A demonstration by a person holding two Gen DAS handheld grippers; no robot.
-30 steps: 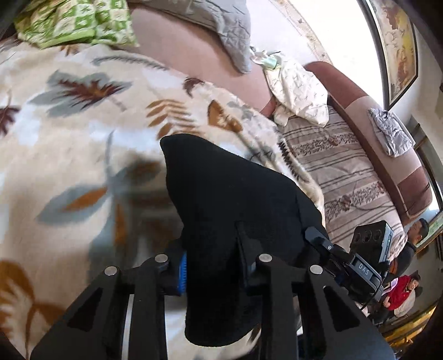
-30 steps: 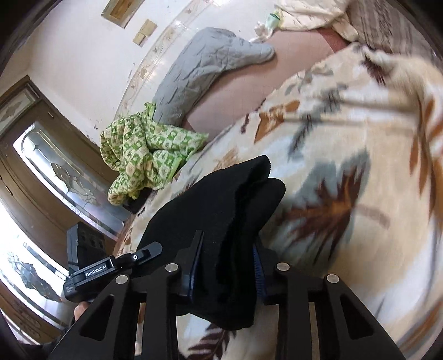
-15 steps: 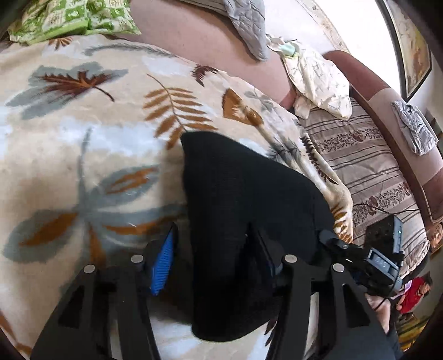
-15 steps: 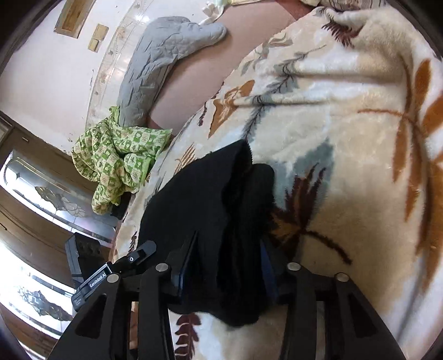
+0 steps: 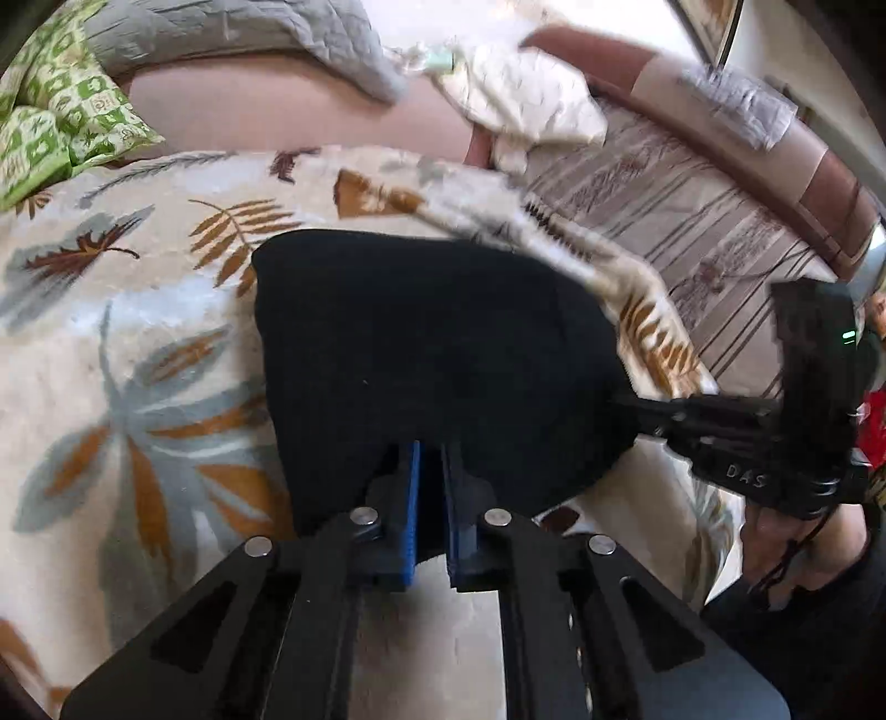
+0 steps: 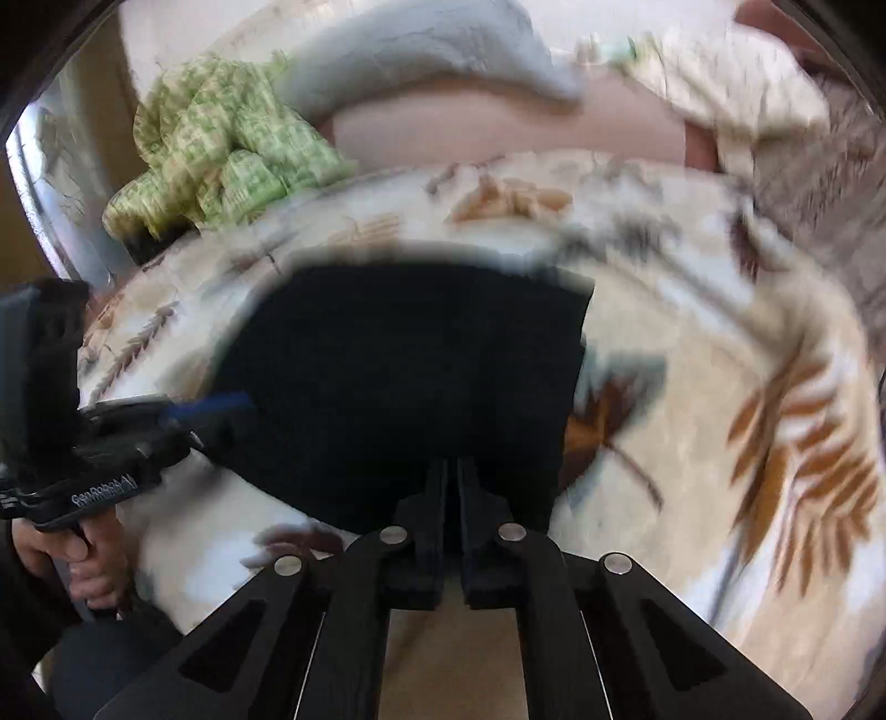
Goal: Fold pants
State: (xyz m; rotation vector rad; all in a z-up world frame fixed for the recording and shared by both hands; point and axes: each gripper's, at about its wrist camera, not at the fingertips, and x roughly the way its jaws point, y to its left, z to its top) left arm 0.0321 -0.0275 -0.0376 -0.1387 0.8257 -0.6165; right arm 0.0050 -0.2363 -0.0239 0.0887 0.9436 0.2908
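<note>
A crumpled green-and-white patterned cloth [image 5: 52, 119] is seen at far left, beside a grey quilted pillow [image 5: 232, 30], both well clear of the work. A cream fleece blanket with brown and grey leaf print [image 5: 127, 310] is spread as the folding surface. On it, mid-frame, the black soft-knit pants [image 5: 432, 343] are laid as a compact dark bundle, apparently already folded over at least once.

The left tool [image 5: 431, 459] is seen at the bundle's near edge, its blue-padded fingers drawn narrow. Cloth appears to be pinched between them, though the black-on-black contact cannot be made out for certain. The right tool [image 6: 451, 476] is likewise closed down to a slim gap against the near hem, at the bundle's right portion; whether fabric is actually caught cannot be told.

Both tools are judged to be set along the same edge so the hem can be lifted evenly for a further fold.

A striped sofa seat [image 5: 692, 232] is noted at right.
</note>
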